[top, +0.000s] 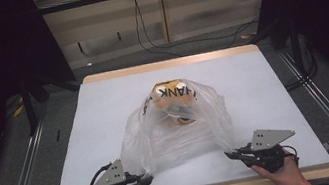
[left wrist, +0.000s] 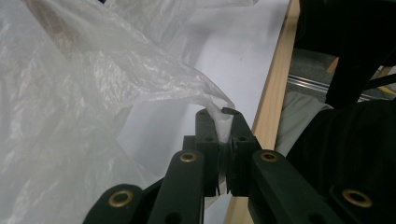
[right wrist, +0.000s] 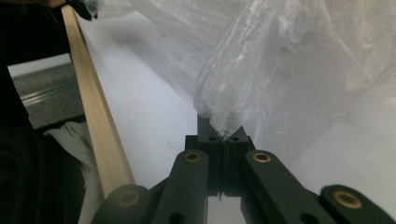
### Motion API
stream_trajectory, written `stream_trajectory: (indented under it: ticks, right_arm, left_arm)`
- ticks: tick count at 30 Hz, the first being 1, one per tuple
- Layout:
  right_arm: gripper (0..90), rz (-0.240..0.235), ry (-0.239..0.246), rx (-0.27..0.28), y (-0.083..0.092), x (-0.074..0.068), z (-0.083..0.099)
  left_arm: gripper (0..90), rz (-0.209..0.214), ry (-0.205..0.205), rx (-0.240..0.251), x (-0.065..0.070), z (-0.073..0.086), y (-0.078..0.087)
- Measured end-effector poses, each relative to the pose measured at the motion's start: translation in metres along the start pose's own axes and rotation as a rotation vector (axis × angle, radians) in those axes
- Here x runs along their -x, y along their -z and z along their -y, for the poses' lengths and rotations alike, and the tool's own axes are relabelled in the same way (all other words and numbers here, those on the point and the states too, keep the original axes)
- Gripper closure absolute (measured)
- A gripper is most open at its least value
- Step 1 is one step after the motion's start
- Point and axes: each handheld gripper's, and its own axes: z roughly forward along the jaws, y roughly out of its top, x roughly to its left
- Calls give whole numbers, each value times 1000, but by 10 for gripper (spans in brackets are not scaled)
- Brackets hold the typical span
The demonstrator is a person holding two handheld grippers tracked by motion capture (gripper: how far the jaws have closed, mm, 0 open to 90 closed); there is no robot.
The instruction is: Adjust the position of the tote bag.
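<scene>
High view shows, at the near edge of the table (top: 102, 98), the left gripper (top: 147, 179) and the right gripper (top: 230, 154), each clenched on one near corner of a thin transparent plastic bag (top: 180, 135). The left gripper view confirms it: the film is pinched between the closed jaws, and the right gripper view shows the same. The bag lies in the middle of the table, its mouth side toward the person, and it drapes loosely over a round object with orange and black print (top: 175, 98) nearer the far edge. I judge the film very light, soft and slippery; it can stretch or tear under a hard pull. The two corners seem the best places to hold, with equal tension on both.
</scene>
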Motion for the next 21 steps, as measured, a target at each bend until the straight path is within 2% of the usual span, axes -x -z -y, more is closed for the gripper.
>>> stream_trajectory:
  ticks: [5,6,7,10,14,15,16,18,21]
  right_arm:
    - [895,-3,-28,34,4,3,-4]
    - [895,-19,-46,49,5,4,-5]
    - [895,-26,-54,57,5,4,-6]
    - [895,-40,-36,83,7,1,-12]
    - [895,-49,-35,98,8,1,-17]
    - [895,-51,-40,102,8,2,-17]
    - [895,-46,-39,105,8,3,-18]
    - [896,-37,-24,95,8,4,-21]
    - [896,-29,-29,125,10,9,-30]
  left_arm:
    - [863,3,7,72,-2,-9,7]
    - [863,3,13,84,-3,-10,7]
    - [862,-2,1,81,-4,-12,8]
    - [863,-2,4,94,-5,-16,8]
    - [863,-3,-2,101,-4,-17,11]
    - [862,3,5,118,-4,-18,12]
    - [863,-1,20,130,-3,-19,13]
    - [863,-18,16,130,-5,-22,15]
    - [863,-30,23,145,-6,-28,16]
